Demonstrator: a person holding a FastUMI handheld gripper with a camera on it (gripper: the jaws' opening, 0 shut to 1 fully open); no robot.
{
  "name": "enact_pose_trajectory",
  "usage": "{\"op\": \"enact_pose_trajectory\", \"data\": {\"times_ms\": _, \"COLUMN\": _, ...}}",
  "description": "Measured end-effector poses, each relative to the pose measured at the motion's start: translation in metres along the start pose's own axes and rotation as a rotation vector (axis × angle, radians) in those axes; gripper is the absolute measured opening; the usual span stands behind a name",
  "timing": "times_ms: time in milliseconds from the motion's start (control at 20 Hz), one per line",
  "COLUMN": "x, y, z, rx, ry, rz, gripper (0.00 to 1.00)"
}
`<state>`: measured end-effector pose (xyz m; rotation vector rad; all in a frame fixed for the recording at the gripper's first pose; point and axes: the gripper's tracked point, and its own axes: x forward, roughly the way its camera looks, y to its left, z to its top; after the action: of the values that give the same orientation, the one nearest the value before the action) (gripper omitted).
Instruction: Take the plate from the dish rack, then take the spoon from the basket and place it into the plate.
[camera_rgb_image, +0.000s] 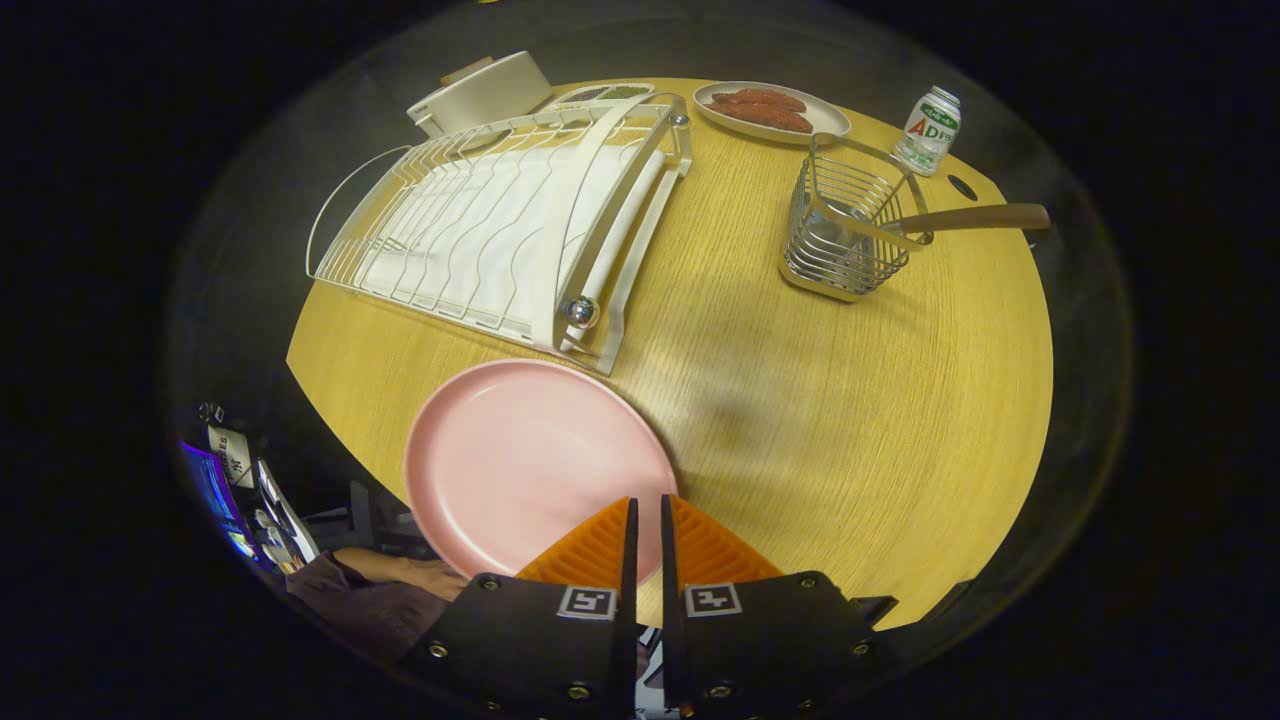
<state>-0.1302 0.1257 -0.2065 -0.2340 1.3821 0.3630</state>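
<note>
The gripper (646, 510) hangs above the near edge of the wooden table (800, 420), its two fingers drawn almost together with only a thin slit between them and nothing caught in it. Just ahead of the fingertips and a little to their left, the pink plate (530, 460) lies flat on the table, face up and empty, its near rim passing under the finger tips. Beyond the plate stands the white wire dish rack (500, 220), its long side running away from the gripper and leaning off to the left; its slots hold nothing, and its near corner sits just beside the plate's far rim. Ahead and to the right of the fingers, well apart from the plate, a metal wire basket (850, 235) stands upright. The spoon (965, 218) rests in it bowl-down, with its brown handle leaning over the basket's rim and pointing out to the right, its long axis running nearly crosswise to the fingers. Farther off, past the basket, a small bottle (928, 128) stands upright, and beside it a pale plate (770, 110) carries reddish sausages (765, 108). A white box-shaped thing (480, 92) sits behind the rack.
</note>
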Motion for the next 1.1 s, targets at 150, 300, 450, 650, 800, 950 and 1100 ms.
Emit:
{"op": "enact_pose_trajectory", "data": {"times_ms": 150, "x": 0.001, "y": -0.002, "z": 0.003, "rx": 0.005, "ry": -0.006, "rz": -0.007, "gripper": 0.11}}
{"op": "enact_pose_trajectory", "data": {"times_ms": 300, "x": -0.001, "y": -0.006, "z": 0.005, "rx": 0.009, "ry": -0.018, "rz": -0.016, "gripper": 0.11}}
{"op": "enact_pose_trajectory", "data": {"times_ms": 450, "x": -0.002, "y": -0.011, "z": 0.005, "rx": 0.014, "ry": -0.018, "rz": -0.024, "gripper": 0.11}}
{"op": "enact_pose_trajectory", "data": {"times_ms": 650, "x": -0.012, "y": -0.03, "z": 0.013, "rx": 0.039, "ry": -0.046, "rz": -0.055, "gripper": 0.11}}
{"op": "enact_pose_trajectory", "data": {"times_ms": 800, "x": -0.025, "y": -0.049, "z": 0.025, "rx": 0.062, "ry": -0.098, "rz": -0.104, "gripper": 0.11}}
{"op": "enact_pose_trajectory", "data": {"times_ms": 950, "x": -0.04, "y": -0.061, "z": 0.036, "rx": 0.086, "ry": -0.136, "rz": -0.117, "gripper": 0.11}}
{"op": "enact_pose_trajectory", "data": {"times_ms": 1100, "x": -0.048, "y": -0.074, "z": 0.048, "rx": 0.11, "ry": -0.178, "rz": -0.142, "gripper": 0.11}}
